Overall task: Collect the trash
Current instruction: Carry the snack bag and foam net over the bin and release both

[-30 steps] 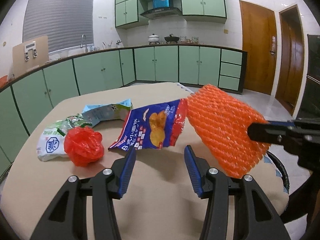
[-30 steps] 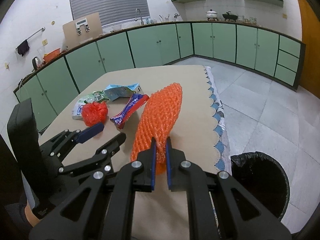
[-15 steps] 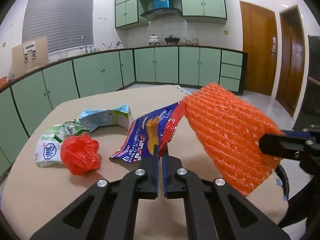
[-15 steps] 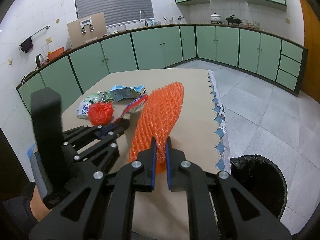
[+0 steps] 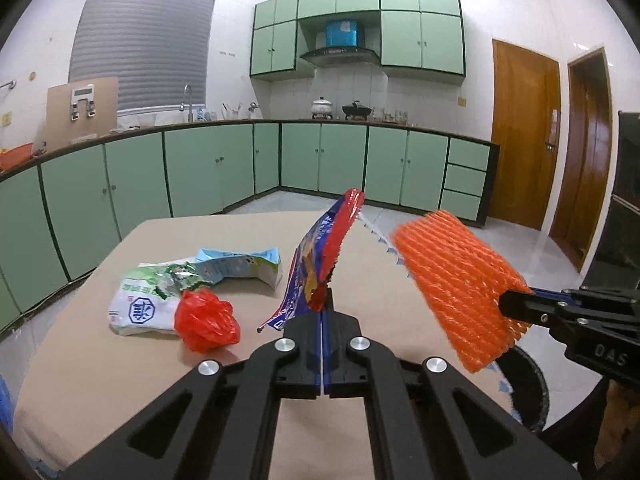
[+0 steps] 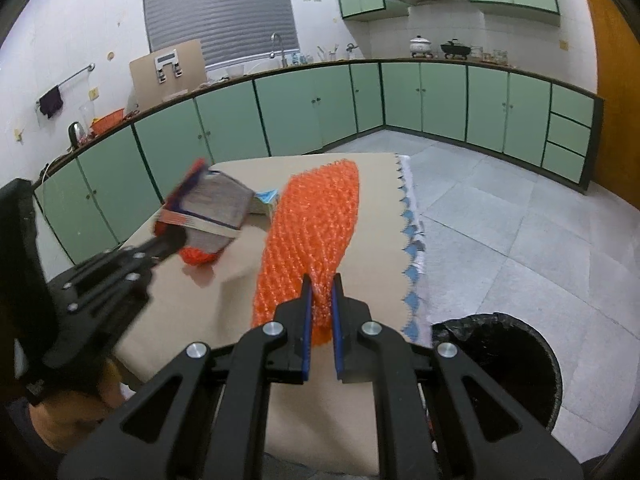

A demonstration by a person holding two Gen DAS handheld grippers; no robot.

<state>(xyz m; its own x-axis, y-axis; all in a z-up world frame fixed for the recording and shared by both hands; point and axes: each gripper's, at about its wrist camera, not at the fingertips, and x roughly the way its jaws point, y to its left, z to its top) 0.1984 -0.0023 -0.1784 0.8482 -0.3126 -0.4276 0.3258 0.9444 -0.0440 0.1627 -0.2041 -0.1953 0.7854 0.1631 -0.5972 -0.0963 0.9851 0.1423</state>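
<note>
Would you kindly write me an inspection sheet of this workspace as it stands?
Surface: beige table, scalloped blue edging.
Job's things: blue-and-red snack wrapper and orange foam net lifted; red plastic bag, white-green pouch, pale-blue carton on table; black-lined bin beside it.
Clutter: nothing seen.
Tongs: left tongs shut on wrapper; right tongs shut on net.
Cables: nothing seen.
Surroundings: green kitchen cabinets, wooden doors.

Green cabinets [image 5: 344, 160] line the walls, with a pot [image 5: 322, 105] and wok [image 5: 356, 109] on the counter. Wooden doors [image 5: 524, 140] stand right. A blind [image 6: 220, 8] covers the window.
</note>
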